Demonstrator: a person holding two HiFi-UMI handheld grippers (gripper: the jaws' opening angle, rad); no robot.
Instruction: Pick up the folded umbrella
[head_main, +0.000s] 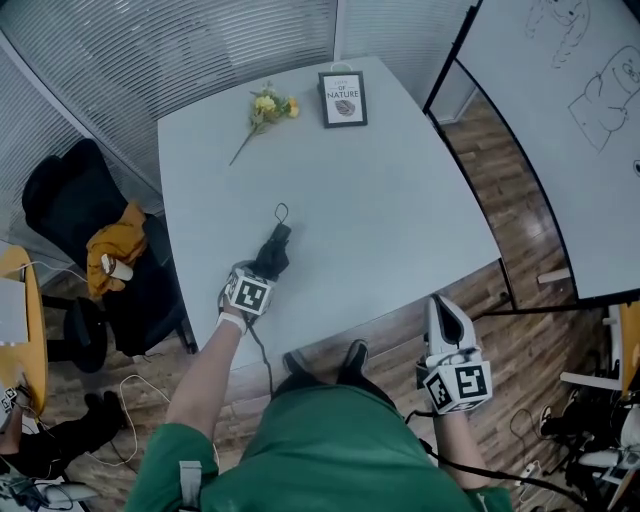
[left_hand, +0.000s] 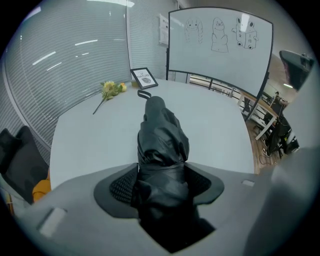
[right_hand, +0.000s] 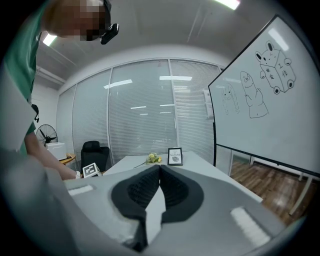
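The folded black umbrella (head_main: 273, 248) is near the front left of the pale grey table (head_main: 400, 200), its strap loop pointing toward the far side. My left gripper (head_main: 262, 270) is shut on its near end. In the left gripper view the crumpled black fabric of the umbrella (left_hand: 162, 135) fills the gap of the left gripper (left_hand: 161, 182), with both pads pressed on it. My right gripper (head_main: 447, 315) hangs off the table's front right edge, over the wooden floor. The right gripper (right_hand: 160, 170) is shut on nothing, its pads meeting at the tips.
A yellow flower (head_main: 265, 108) and a small framed print (head_main: 343, 98) lie at the table's far end. A black chair (head_main: 80, 210) with an orange cloth (head_main: 115, 245) stands to the left. A whiteboard (head_main: 560, 120) stands to the right.
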